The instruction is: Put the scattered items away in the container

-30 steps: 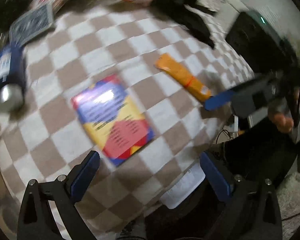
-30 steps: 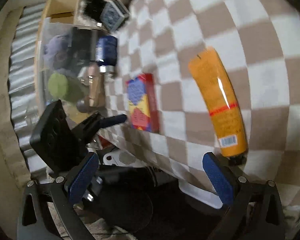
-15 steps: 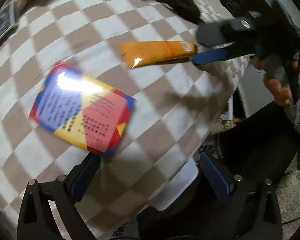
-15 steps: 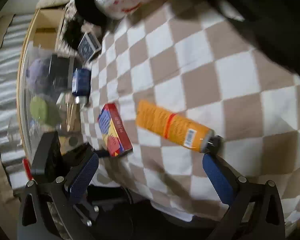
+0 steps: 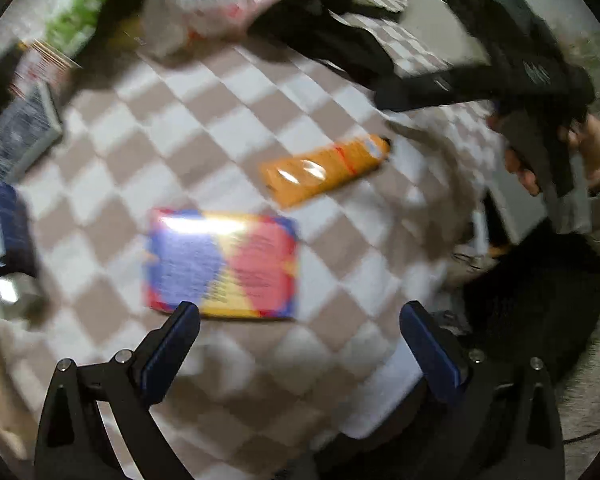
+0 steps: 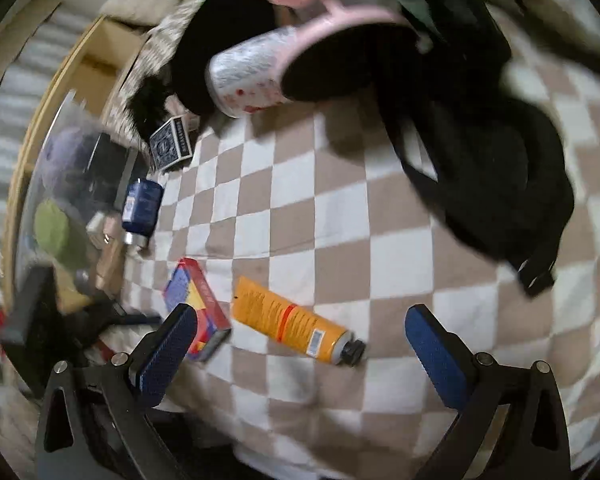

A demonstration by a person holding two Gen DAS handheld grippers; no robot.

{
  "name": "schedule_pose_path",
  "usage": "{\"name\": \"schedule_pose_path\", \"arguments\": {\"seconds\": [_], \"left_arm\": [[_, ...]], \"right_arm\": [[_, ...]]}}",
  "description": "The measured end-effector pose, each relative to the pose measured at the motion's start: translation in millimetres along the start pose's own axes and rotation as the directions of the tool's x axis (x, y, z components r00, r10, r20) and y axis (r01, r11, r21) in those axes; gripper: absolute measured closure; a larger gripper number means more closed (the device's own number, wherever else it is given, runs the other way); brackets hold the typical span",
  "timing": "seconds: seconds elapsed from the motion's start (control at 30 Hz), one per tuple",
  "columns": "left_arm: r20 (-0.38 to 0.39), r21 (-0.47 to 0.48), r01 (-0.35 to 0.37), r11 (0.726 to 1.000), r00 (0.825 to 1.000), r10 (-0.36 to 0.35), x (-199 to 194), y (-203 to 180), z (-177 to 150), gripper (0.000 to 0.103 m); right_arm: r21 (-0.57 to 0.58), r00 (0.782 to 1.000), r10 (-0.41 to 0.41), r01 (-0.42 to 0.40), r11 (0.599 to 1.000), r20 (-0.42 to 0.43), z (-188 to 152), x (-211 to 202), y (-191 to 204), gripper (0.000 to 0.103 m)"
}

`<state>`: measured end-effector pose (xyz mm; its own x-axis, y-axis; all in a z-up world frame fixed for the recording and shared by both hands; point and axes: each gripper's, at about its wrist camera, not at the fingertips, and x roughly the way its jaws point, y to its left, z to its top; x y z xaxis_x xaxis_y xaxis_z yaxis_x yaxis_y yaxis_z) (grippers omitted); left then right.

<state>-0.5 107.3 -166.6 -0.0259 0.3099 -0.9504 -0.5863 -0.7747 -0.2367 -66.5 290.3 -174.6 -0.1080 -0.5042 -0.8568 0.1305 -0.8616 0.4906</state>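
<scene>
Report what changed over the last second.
The right gripper pulled back from the orange tube, whose cap sat by its right finger before. The left gripper swung over the colourful box. Nothing was grasped; both grippers remain open, and tube and box still lie on the checkered cloth.

Home bedrm: checkered blanket (image 6: 340,216), clothes (image 6: 480,160).

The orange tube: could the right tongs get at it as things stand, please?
Probably yes: the orange tube lies alone on the checkered blanket, just ahead of the open right tongs, with nothing covering it.
</scene>
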Motion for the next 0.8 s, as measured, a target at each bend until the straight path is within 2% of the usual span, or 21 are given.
{"name": "schedule_pose_path", "arguments": {"seconds": [0.1,0.2,0.27,0.37,0.47,0.57,0.63,0.8], "left_arm": [[-0.003,0.0,-0.066,0.998,0.998,0.066,10,13,4,0.002],[-0.018,0.021,-0.099,0.995,0.995,0.099,24,15,8,0.002],[-0.021,0.069,-0.149,0.986,0.988,0.151,31,11,8,0.002],[-0.034,0.104,-0.182,0.978,0.982,0.187,41,10,9,0.002],[-0.052,0.095,-0.201,0.975,0.977,0.207,49,15,11,0.002],[-0.051,0.066,-0.2,0.978,0.978,0.203,51,21,14,0.0],[-0.053,0.047,-0.207,0.977,0.976,0.21,54,25,14,0.0],[-0.053,0.064,-0.253,0.965,0.965,0.257,60,23,12,0.0]], "right_arm": [[-0.095,0.998,-0.051,0.054,0.994,0.038,-3,-2,11,0.0],[-0.187,0.994,-0.111,0.109,0.976,-0.003,-6,7,19,0.0],[-0.221,0.99,-0.14,0.131,0.966,-0.027,-9,13,20,0.0],[-0.27,0.982,-0.182,0.16,0.95,-0.058,-13,23,20,0.0],[-0.377,0.967,-0.242,0.195,0.906,-0.083,-22,32,22,0.0],[-0.508,0.941,-0.329,0.245,0.825,-0.08,-37,46,24,0.0],[-0.579,0.932,-0.36,0.271,0.769,-0.043,-48,54,25,0.0],[-0.577,0.943,-0.331,0.283,0.766,0.024,-56,52,20,0.0]]}}
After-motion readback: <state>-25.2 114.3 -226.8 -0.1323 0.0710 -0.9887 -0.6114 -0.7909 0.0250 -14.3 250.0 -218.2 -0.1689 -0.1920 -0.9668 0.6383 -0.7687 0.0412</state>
